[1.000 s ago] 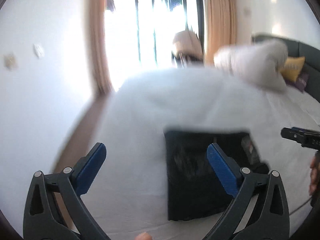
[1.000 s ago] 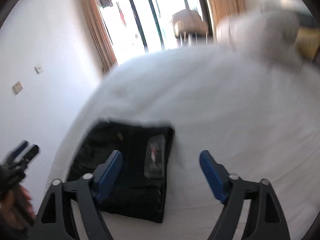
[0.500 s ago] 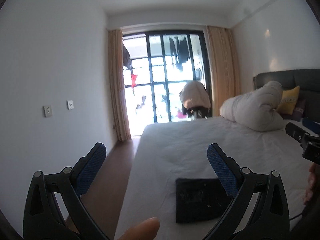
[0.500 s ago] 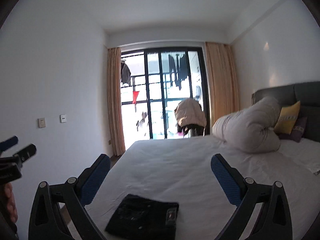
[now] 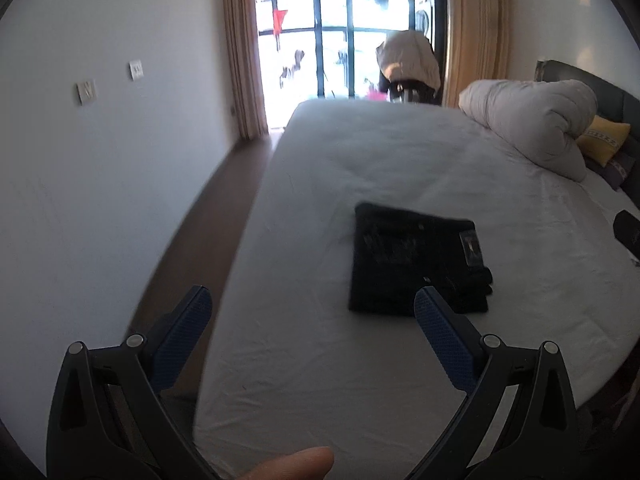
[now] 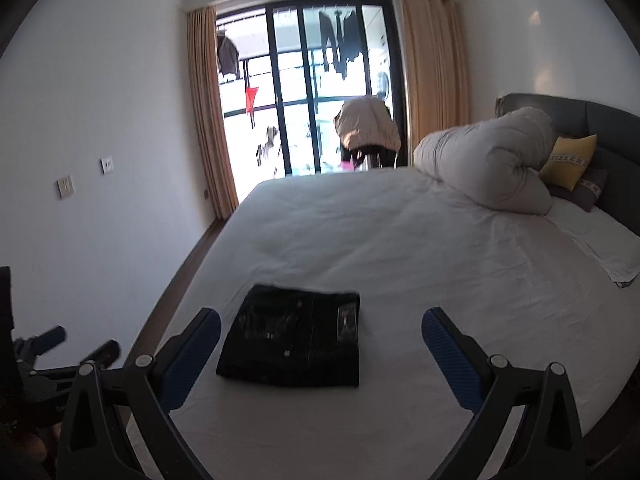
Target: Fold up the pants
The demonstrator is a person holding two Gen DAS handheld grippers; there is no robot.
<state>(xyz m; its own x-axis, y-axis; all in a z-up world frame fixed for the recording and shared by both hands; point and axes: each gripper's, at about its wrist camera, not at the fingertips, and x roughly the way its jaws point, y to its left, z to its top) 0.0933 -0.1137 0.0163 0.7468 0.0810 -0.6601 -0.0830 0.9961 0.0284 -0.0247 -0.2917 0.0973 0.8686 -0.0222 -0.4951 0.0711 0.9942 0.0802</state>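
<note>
black denim, the pants (image 6: 294, 342) lie folded into a compact rectangle on the white sheet of the bed (image 6: 400, 240), near the edge that runs along the floor and the wall. the packet looks slightly longer along the line away from the cameras than across it, though the fisheye bends things and i would not swear to it.

right tongs (image 6: 320, 344) stand spread wide with nothing between the pads; their jaws have just been opening, and the pants sit ahead and below, apart from both pads. left tongs (image 5: 310, 322) are likewise spread and empty, with the pants ahead and off to their right, beyond the right-hand pad.

seen from the right wrist, the left tongs show low at the left, out past the bed edge, so the right hand seems the nearer and the more squarely lined up. judging by the tidy packet, the folding looks done or nearly so.
</note>
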